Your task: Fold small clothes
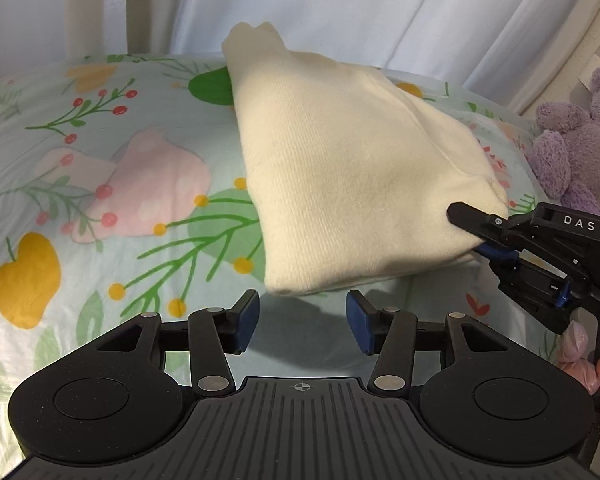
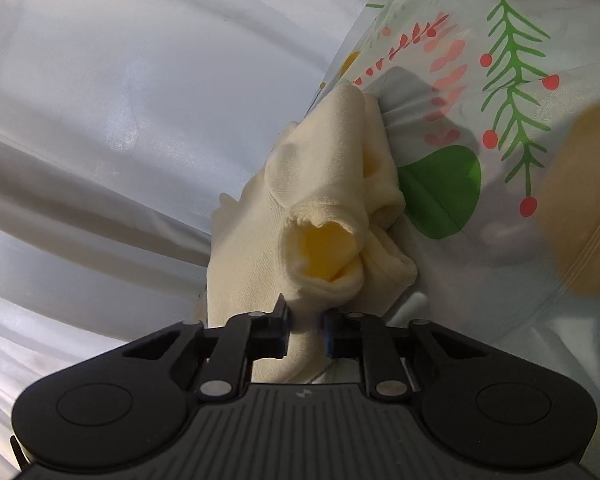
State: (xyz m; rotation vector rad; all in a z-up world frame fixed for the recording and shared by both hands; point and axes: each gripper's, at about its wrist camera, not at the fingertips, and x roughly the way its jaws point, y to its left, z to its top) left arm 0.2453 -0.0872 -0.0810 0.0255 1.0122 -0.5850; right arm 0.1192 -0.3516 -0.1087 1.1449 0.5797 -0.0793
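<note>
Running from the far left down toward you on the right, the cream garment (image 1: 348,160) lies on the floral bedsheet (image 1: 80,168), its narrow end far away by the white curtain (image 1: 300,0) and its broad end nearest you. Your left tongs (image 1: 302,318) stand about half open just short of that near edge, with nothing between the blue pads (image 1: 247,314). At the right corner, your right tongs (image 1: 474,236) are clamped on the fabric's edge, lifting it slightly. A purple plush toy (image 1: 580,140) sits beyond, at the right.
</note>
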